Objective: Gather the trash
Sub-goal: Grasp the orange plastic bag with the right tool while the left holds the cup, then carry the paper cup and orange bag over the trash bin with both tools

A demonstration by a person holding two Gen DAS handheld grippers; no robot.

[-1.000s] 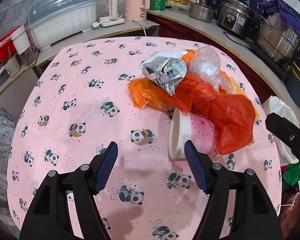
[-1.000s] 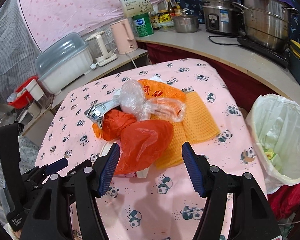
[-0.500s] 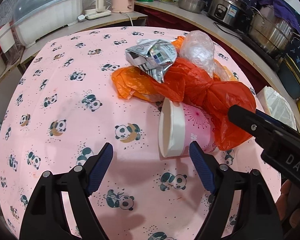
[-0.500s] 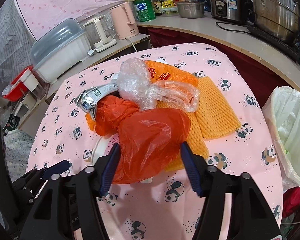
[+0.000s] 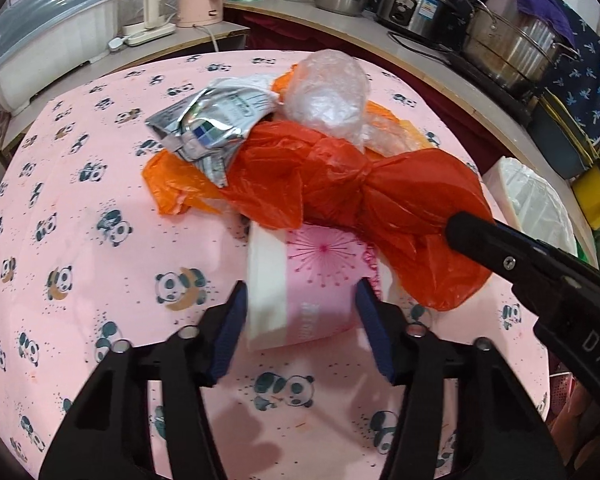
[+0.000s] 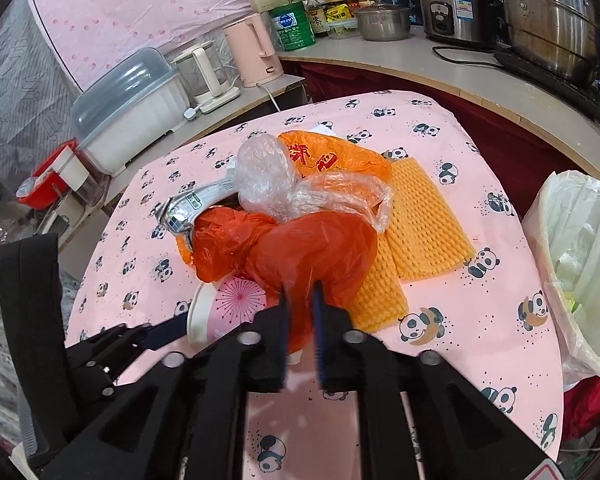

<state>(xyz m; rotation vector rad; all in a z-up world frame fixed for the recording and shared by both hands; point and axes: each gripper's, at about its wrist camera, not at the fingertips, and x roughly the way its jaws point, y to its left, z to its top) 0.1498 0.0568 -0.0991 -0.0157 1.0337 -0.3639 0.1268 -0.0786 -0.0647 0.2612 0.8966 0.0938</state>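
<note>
A pile of trash lies on the panda-print tablecloth. A pink paper cup lies on its side with its white rim to the left. My left gripper straddles it; its jaws are closing, with the blue pads right beside the rim and the base. My right gripper is shut on the lower edge of a knotted red plastic bag that drapes over the cup. Behind these lie a silver foil packet, a clear plastic bag and an orange bag.
An orange foam net lies flat to the right of the pile. A bin with a white liner stands beyond the table's right edge. A counter with pots, a kettle and a lidded box runs along the back.
My left gripper moved forward and down until the cup sits between its pads, and its jaws narrowed. My right gripper went from open around the red bag to shut on it.
</note>
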